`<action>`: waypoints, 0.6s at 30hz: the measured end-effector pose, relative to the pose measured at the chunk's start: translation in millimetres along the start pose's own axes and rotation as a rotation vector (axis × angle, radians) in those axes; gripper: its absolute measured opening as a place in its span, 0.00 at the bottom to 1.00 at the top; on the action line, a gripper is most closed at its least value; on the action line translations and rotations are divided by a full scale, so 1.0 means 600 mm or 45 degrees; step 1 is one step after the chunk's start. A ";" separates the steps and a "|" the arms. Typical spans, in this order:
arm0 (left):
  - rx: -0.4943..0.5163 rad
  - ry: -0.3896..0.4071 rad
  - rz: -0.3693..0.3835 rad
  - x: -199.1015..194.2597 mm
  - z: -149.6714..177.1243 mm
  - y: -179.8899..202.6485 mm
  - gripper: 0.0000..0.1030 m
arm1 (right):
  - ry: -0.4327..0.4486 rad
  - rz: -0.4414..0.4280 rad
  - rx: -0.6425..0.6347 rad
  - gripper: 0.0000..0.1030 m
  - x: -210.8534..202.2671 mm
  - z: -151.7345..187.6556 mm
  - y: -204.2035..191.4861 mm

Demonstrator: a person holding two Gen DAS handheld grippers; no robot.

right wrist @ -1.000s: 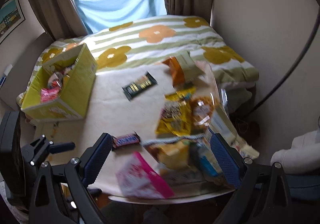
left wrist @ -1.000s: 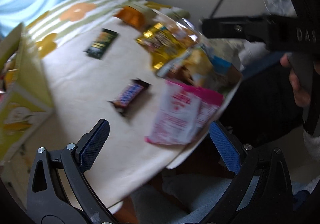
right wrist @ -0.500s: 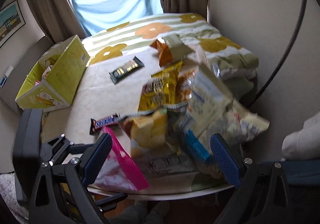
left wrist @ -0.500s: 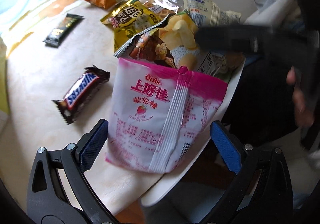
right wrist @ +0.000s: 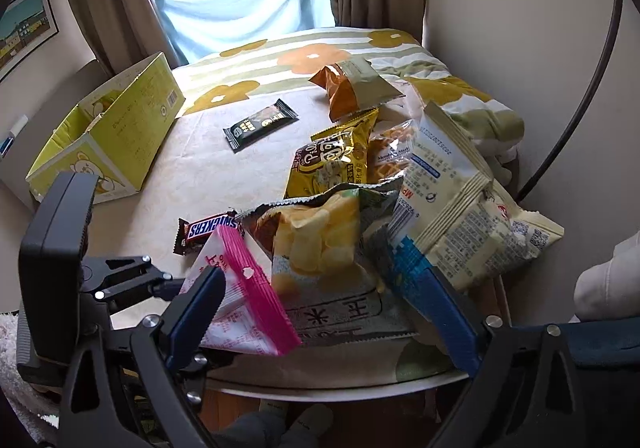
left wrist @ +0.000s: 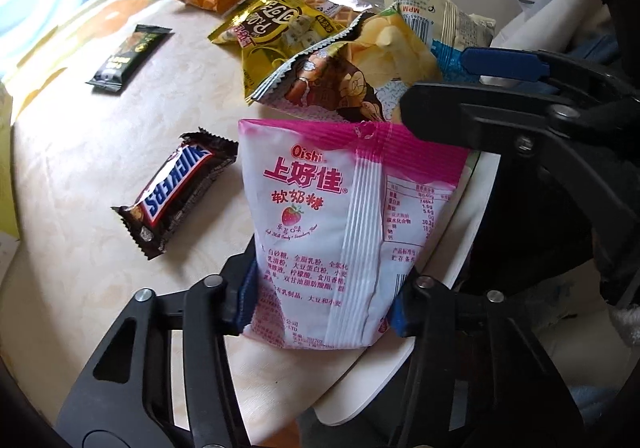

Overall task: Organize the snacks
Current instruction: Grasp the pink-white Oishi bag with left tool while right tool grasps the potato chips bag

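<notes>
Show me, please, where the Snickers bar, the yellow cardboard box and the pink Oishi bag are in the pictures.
Snickers bar [left wrist: 176,191]: left wrist view, on the middle of its wrapper.
yellow cardboard box [right wrist: 132,135]: right wrist view, on its long outer wall.
pink Oishi bag [left wrist: 320,215]: left wrist view, on the printed front.

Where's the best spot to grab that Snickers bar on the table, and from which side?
Grip the Snickers bar across its narrow middle, from above. It lies flat and alone on the table, long sides clear; the pink Oishi bag sits just beside one end.
</notes>
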State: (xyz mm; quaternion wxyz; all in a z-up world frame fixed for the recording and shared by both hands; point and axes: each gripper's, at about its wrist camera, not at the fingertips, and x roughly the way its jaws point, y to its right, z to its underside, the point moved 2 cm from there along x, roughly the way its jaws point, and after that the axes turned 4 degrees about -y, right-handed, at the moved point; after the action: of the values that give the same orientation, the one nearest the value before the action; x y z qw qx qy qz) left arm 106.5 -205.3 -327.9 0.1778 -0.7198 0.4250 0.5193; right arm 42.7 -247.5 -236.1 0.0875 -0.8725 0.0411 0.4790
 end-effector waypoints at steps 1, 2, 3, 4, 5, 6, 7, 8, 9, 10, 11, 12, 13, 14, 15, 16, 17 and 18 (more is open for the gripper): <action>0.005 0.000 -0.007 -0.001 0.001 0.000 0.43 | -0.004 -0.001 0.000 0.88 0.002 -0.001 -0.001; 0.008 0.001 -0.012 -0.005 0.005 0.001 0.42 | -0.007 0.001 0.000 0.86 0.005 -0.001 -0.002; 0.009 0.001 -0.016 -0.006 0.005 0.000 0.42 | -0.011 0.000 -0.001 0.84 0.007 -0.001 -0.003; 0.009 -0.001 -0.019 -0.009 0.007 0.000 0.42 | -0.015 -0.001 -0.003 0.84 0.009 -0.002 -0.004; 0.007 -0.004 -0.022 -0.012 0.010 -0.001 0.42 | -0.017 0.001 -0.006 0.83 0.011 -0.002 -0.005; 0.006 -0.007 -0.029 -0.014 0.013 -0.003 0.42 | -0.018 0.005 -0.009 0.83 0.013 -0.003 -0.006; 0.001 -0.009 -0.036 -0.018 0.016 -0.006 0.42 | -0.019 0.004 -0.013 0.81 0.015 -0.003 -0.007; -0.003 -0.011 -0.039 -0.020 0.020 -0.008 0.42 | -0.020 0.003 -0.017 0.80 0.016 -0.004 -0.009; -0.008 -0.015 -0.042 -0.023 0.023 -0.011 0.42 | -0.026 0.009 -0.024 0.75 0.019 -0.004 -0.011; -0.013 -0.016 -0.047 -0.026 0.026 -0.014 0.42 | -0.032 0.014 -0.032 0.72 0.023 -0.005 -0.012; -0.016 -0.021 -0.053 -0.029 0.030 -0.017 0.42 | -0.037 0.016 -0.039 0.72 0.026 -0.006 -0.013; -0.019 -0.029 -0.063 -0.031 0.033 -0.020 0.42 | -0.038 0.021 -0.045 0.71 0.030 -0.007 -0.014; -0.028 -0.036 -0.076 -0.034 0.036 -0.025 0.42 | -0.039 0.027 -0.052 0.71 0.032 -0.007 -0.015; -0.034 -0.037 -0.080 -0.038 0.038 -0.029 0.42 | -0.039 0.029 -0.060 0.71 0.035 -0.008 -0.016; -0.046 -0.035 -0.085 -0.041 0.039 -0.035 0.42 | -0.042 0.036 -0.074 0.70 0.039 -0.008 -0.018; -0.055 -0.033 -0.092 -0.043 0.041 -0.039 0.42 | -0.046 0.044 -0.086 0.70 0.043 -0.007 -0.019; -0.063 -0.031 -0.098 -0.046 0.042 -0.043 0.42 | -0.051 0.050 -0.099 0.69 0.048 -0.007 -0.021; -0.070 -0.031 -0.103 -0.047 0.043 -0.047 0.42 | -0.055 0.054 -0.106 0.68 0.053 -0.007 -0.021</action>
State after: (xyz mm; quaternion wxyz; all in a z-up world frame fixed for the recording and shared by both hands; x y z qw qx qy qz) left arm 110.7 -158.7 -318.0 0.1840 -0.7347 0.3789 0.5318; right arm 65.0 -235.3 -259.1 0.0417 -0.8637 0.0378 0.5008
